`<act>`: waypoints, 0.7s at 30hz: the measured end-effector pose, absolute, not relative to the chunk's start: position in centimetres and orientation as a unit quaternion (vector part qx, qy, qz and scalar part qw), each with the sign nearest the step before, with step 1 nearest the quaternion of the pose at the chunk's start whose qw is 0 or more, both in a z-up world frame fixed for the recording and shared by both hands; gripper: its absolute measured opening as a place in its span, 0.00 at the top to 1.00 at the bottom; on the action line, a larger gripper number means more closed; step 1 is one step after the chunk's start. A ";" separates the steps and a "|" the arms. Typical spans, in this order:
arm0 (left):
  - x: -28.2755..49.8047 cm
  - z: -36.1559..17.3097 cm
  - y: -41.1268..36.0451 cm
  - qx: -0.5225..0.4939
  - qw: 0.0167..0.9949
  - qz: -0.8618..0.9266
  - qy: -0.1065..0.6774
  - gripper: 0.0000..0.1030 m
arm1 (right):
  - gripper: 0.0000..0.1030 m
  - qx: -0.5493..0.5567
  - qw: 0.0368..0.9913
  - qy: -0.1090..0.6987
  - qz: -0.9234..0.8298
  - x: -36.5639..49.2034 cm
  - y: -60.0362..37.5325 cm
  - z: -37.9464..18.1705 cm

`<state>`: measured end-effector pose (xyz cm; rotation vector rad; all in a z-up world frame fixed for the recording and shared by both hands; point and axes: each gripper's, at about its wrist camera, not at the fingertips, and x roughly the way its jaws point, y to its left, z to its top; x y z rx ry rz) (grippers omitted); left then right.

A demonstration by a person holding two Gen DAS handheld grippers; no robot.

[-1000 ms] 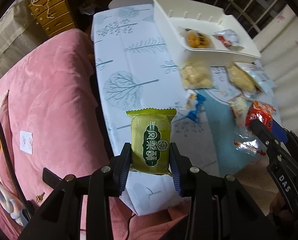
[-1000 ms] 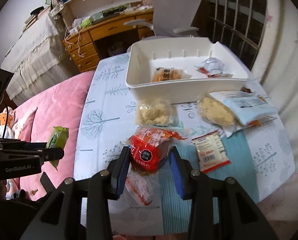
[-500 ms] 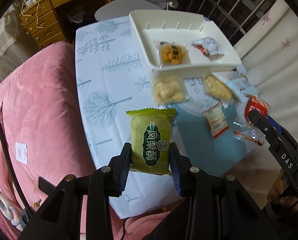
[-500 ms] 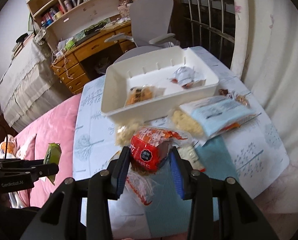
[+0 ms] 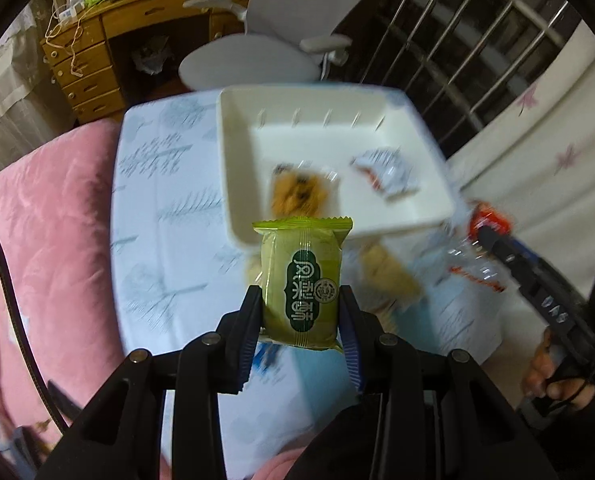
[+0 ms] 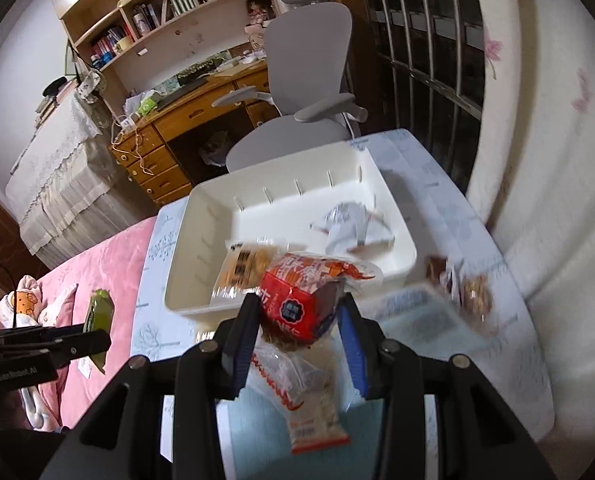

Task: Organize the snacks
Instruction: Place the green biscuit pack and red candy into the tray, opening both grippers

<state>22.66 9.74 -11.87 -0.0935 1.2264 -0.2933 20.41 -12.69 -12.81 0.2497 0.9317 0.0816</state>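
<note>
Two snack packs already lie in the white plastic bin (image 6: 201,248), the left gripper (image 5: 301,312) squeezes a green wrapped cake (image 5: 303,284), the right gripper (image 6: 297,316) squeezes a red crinkly snack bag (image 6: 297,300), and more packs wait on the table.

Dim indoor light, strong fisheye bending, dark vignetted corners, motion-blurred tabletop, sharp foreground, blown-out white walls

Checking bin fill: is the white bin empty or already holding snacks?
Not empty. The bin holds two packets: an orange one and a white one.
</note>
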 end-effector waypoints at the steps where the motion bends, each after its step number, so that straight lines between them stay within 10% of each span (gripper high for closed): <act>1: 23.1 -11.8 9.2 -0.049 0.812 -0.140 0.564 0.65 | 0.62 0.118 0.886 0.447 0.047 21.1 -13.1 -12.9; 13: 27.5 -12.4 4.1 -0.088 0.846 -0.148 0.504 0.65 | 0.62 0.093 0.894 0.422 0.123 25.8 -16.1 -13.9; 17: 28.4 -12.2 3.1 -0.092 0.855 -0.127 0.494 0.29 | 0.58 0.107 0.890 0.425 0.130 27.0 -17.0 -14.9; 21: 28.6 -12.4 2.4 -0.085 0.851 -0.112 0.506 0.29 | 0.56 0.132 0.881 0.435 0.133 27.6 -18.0 -15.8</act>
